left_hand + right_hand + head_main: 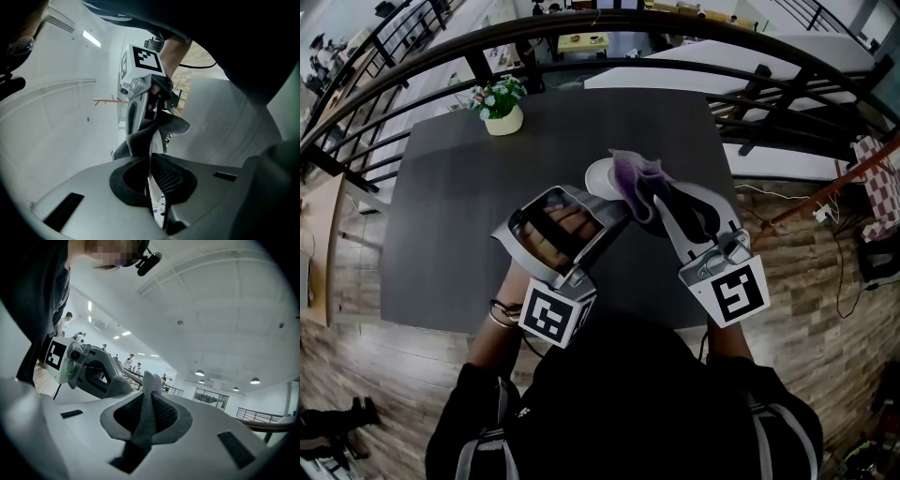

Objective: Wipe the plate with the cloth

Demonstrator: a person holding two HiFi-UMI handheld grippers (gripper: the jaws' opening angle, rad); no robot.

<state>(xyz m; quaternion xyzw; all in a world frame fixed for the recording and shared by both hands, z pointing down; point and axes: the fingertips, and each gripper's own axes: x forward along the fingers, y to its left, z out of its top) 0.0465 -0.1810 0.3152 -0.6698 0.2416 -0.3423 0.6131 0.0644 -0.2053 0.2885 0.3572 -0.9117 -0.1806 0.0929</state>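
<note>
A small white plate [598, 175] is held up over the dark table [450, 216]. My left gripper [612, 214] is shut on its near rim; in the left gripper view the thin white plate edge [151, 192] sits pinched between the pads of the left gripper [152, 174]. A purple-grey cloth [636, 180] is draped against the plate's right side. My right gripper [654, 202] is shut on this cloth, and the right gripper view shows the cloth [146, 420] clamped between the pads of the right gripper [146, 411]. The cloth [157, 129] hides part of the plate.
A white pot of flowers [502, 108] stands at the table's far left corner. A dark curved railing [403, 75] runs behind the table. Wooden floor [825, 309] lies to the right, and the table's near edge is close to the person's body.
</note>
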